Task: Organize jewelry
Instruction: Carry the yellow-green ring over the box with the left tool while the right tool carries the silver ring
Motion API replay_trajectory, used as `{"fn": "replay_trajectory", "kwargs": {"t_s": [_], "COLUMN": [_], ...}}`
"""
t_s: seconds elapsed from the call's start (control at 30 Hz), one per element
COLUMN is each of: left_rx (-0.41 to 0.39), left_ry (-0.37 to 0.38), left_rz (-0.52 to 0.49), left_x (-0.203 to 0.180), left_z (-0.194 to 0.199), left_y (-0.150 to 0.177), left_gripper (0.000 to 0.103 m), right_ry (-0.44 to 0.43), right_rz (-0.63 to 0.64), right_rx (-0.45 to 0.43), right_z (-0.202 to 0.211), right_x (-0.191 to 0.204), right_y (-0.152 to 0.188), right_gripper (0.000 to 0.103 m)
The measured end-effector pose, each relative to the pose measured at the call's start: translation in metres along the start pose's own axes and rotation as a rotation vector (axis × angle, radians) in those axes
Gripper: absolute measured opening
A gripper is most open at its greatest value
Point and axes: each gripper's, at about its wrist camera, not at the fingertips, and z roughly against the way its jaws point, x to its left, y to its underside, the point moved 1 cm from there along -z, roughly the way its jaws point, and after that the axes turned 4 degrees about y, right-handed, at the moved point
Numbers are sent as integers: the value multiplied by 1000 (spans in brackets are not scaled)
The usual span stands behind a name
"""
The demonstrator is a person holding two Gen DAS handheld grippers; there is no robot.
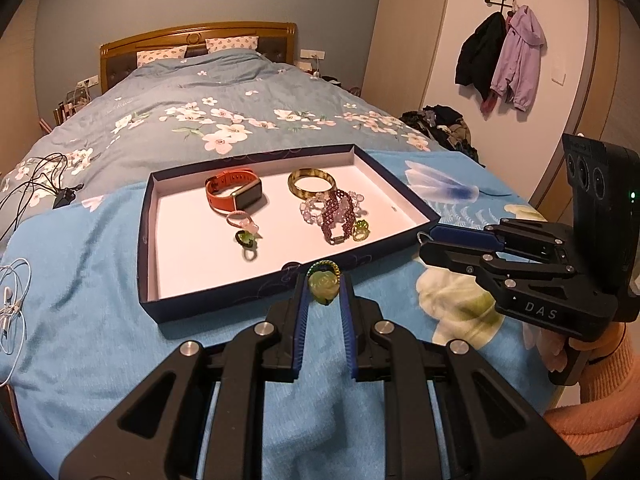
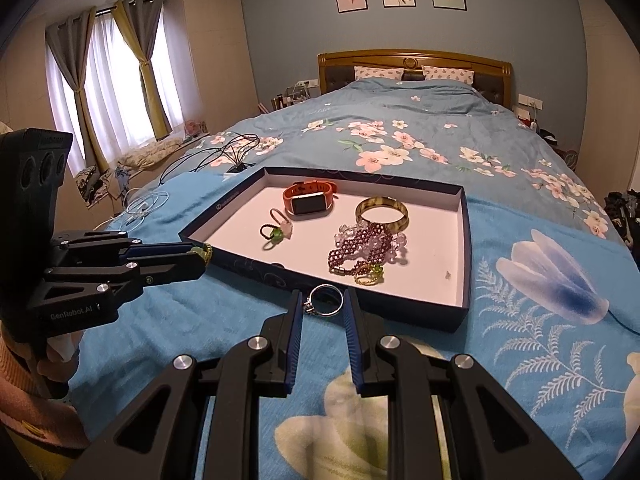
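Meanwhile, at the foot of a bed, two hand-held grippers each carry a ring toward the tray (image 1: 144, 240), the landmark for everything else. Nearest the lens, just short of the tray's front wall, the left gripper (image 1: 323, 286) has its jaws nearly closed, pinching a rose ring (image 1: 323, 286) by its sides; at the tray's right front corner, the right gripper (image 2: 323, 300) likewise pinches a silver ring (image 2: 323, 300) between its tips. Inside the tray lie a green ring (image 1: 245, 238) and pink ring (image 1: 242, 222) at left, a purple bracelet (image 1: 338, 212) with another small ring at right, then a watch (image 1: 234, 194) and a bangle (image 1: 312, 182) by the far wall. Done well, each ring probably wants lifting clear over the front wall, setting down beside the other rings, and only a slight parting of the jaws so nothing rolls or snags the beads.
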Motion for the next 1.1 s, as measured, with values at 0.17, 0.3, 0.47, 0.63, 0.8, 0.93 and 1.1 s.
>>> {"fn": "replay_trajectory", "kwargs": {"t_s": [0.17, 0.3, 0.47, 0.63, 0.8, 0.93, 1.1], "left_rx": [-7, -13, -19, -19, -26, -30, -35], "left_ry": [-5, -10, -16, -22, -25, -30, -37], "left_rz": [2, 4, 9, 6, 1, -1, -4], "left_x": [0, 2, 4, 5, 5, 5, 6], "left_z": [1, 2, 3, 3, 3, 2, 1], "left_y": [-2, -3, -6, -8, -12, -15, -18], "left_gripper": [16, 16, 16, 16, 16, 16, 16], "right_ry": [4, 3, 6, 8, 7, 7, 9], "right_rz": [3, 4, 10, 14, 19, 21, 23], "right_rx": [-7, -18, -30, -37, -42, -46, -47], "right_z": [0, 0, 0, -1, -2, -2, -2], "right_x": [0, 0, 0, 0, 0, 0, 0], "right_y": [-3, -7, -13, -18, -20, -22, -23], "right_gripper": [19, 19, 19, 19, 19, 19, 19]}}
